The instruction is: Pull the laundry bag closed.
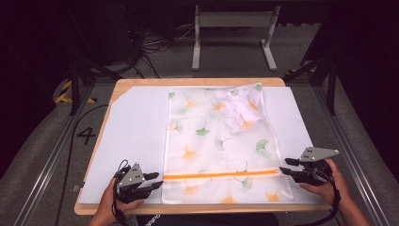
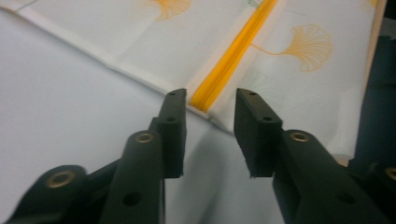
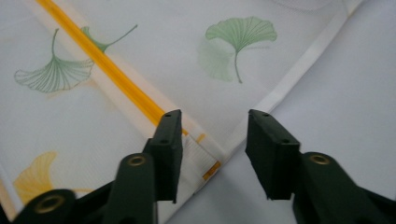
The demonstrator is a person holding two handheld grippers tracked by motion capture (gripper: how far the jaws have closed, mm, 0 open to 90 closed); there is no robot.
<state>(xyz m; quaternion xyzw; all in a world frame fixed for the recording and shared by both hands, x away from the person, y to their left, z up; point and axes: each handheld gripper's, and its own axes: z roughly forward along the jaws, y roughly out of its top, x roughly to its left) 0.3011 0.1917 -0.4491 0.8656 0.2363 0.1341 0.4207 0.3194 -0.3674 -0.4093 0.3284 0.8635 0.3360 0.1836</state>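
Left claw [image 1: 156, 181] and right claw [image 1: 284, 168] both open at zipper [image 1: 221, 175] ends; laundry bag [image 1: 214, 141] flat on desk [image 1: 127, 122], apparently zipped, clothes [image 1: 235, 110] inside.

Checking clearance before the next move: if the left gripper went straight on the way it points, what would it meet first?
Probably the left end of the orange zipper on the leaf-print mesh bag. The left gripper is open, nothing between its jaws, aimed right at the bag's edge; depth is uncertain.
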